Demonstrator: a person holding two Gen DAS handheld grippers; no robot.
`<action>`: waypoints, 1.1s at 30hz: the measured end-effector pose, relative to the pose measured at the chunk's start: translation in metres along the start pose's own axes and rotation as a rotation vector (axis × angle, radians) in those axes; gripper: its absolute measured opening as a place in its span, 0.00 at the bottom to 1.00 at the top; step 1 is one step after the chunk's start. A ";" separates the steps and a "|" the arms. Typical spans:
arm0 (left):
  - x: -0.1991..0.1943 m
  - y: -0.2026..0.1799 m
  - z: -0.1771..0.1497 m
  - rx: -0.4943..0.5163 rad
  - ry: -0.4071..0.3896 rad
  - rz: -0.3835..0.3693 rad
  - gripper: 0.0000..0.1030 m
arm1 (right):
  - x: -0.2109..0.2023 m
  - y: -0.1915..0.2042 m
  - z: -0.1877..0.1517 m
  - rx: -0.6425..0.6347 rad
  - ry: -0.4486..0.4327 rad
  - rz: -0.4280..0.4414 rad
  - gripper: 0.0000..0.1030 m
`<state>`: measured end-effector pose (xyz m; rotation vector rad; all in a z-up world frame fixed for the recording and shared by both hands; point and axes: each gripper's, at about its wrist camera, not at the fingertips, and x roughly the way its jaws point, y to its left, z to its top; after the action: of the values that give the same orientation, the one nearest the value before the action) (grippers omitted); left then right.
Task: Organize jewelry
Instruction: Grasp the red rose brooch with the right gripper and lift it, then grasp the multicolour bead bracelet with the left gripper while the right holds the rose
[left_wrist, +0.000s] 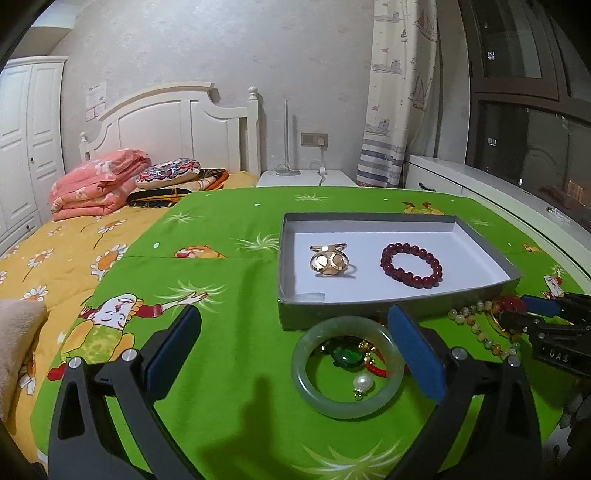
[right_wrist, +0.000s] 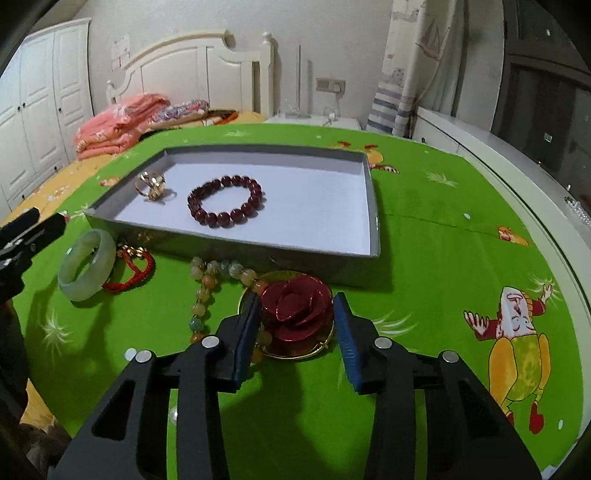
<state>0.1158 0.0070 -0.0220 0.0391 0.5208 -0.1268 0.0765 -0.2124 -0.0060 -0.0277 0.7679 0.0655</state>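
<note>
A grey tray (left_wrist: 332, 312) with a white floor holds a gold ring (left_wrist: 330, 260) and a dark red bead bracelet (left_wrist: 387, 266). In front of it a pale green jade bangle (left_wrist: 300, 369) lies flat on the green cloth, with a green gem pendant (left_wrist: 345, 353), a pearl (left_wrist: 362, 381) and a red cord (left_wrist: 380, 369) inside it. My left gripper (left_wrist: 295, 317) stands open around the bangle, which is close to its right pad. My right gripper (right_wrist: 297, 297) is shut on a red metallic rose (right_wrist: 295, 314) that rests on a gold disc. A strand of pale beads (right_wrist: 201, 291) lies beside it.
The table's rounded edge (right_wrist: 576, 295) runs down the right, next to a white window ledge (left_wrist: 498, 199). A bed with a yellow sheet (left_wrist: 55, 258) and folded pink quilts (left_wrist: 96, 184) is on the left. Behind the table stands a white nightstand (left_wrist: 306, 179).
</note>
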 end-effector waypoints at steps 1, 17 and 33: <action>0.000 0.000 0.000 0.000 -0.001 0.000 0.95 | -0.002 0.000 -0.001 0.000 -0.011 0.001 0.37; 0.001 -0.002 0.000 0.004 0.003 0.001 0.95 | -0.061 0.014 -0.027 -0.053 -0.127 0.161 0.37; -0.011 -0.049 -0.009 0.150 0.042 -0.101 0.95 | -0.057 -0.028 -0.062 0.112 -0.030 0.261 0.53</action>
<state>0.0959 -0.0401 -0.0248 0.1619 0.5545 -0.2642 -0.0049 -0.2464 -0.0110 0.1793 0.7405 0.2699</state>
